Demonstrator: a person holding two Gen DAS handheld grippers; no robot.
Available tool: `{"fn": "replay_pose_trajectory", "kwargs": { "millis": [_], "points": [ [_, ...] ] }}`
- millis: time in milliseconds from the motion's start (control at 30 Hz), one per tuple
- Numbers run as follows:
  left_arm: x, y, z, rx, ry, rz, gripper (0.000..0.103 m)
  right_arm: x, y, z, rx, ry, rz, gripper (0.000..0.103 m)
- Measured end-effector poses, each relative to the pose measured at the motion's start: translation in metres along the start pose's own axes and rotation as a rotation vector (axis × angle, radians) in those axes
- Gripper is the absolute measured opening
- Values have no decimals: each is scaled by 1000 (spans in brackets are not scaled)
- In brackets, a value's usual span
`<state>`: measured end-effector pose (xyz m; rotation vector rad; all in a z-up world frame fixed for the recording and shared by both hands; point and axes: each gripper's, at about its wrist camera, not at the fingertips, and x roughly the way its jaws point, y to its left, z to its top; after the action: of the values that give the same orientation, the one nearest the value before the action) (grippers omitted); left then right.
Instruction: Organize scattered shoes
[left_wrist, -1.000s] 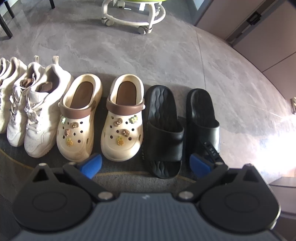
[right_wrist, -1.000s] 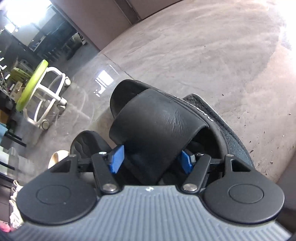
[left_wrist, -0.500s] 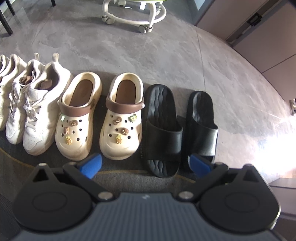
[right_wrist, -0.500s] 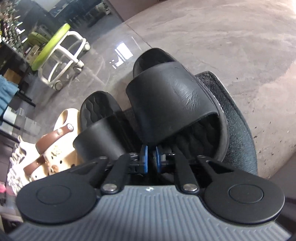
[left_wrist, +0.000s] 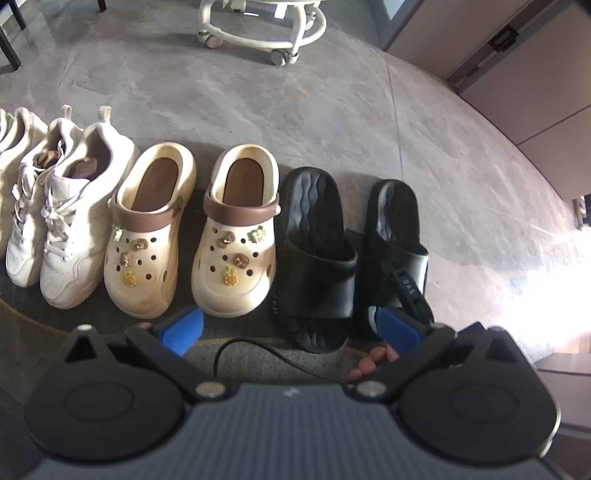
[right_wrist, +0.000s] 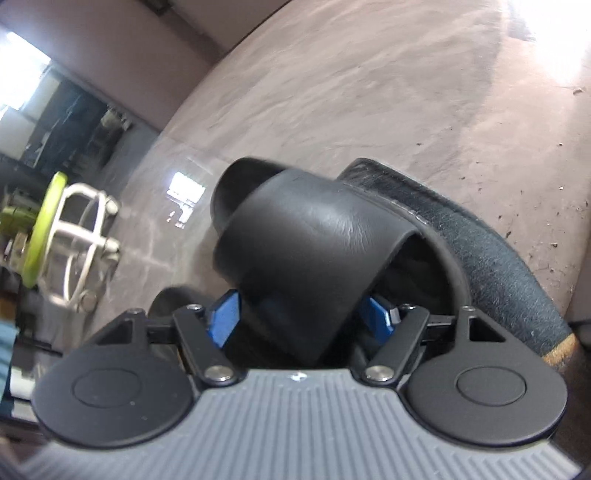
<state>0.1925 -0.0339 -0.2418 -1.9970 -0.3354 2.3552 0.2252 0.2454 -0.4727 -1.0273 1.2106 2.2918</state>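
Blue pads apart again around slide

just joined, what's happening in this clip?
A person with two handheld grippers is lining up shoes on a dark mat. White sneakers, cream clogs and a pair of black slides stand in a row. The right gripper is at the strap of the outer black slide, one blue finger on either side; whether it clamps it is unclear. The left gripper hangs open, holding nothing.
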Motion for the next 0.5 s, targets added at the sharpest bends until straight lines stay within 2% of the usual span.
{"fn": "replay_pose_trajectory", "kwargs": {
  "millis": [67, 133, 200, 300, 500],
  "points": [
    [1, 2, 0, -4, 4, 5, 103, 2, 8, -2, -95, 45, 35, 53],
    [1, 4, 1, -12, 5, 11, 103, -1, 14, -8, -206, 96, 81, 33],
    [1, 5, 2, -18, 6, 11, 103, -4, 18, -12, -259, 129, 106, 21],
    [0, 4, 2, -15, 5, 4, 103, -8, 23, -16, -315, 174, 138, 18],
    [-1, 4, 3, -13, 4, 0, 103, -20, 17, -14, -333, 229, 171, 17]
  ]
}}
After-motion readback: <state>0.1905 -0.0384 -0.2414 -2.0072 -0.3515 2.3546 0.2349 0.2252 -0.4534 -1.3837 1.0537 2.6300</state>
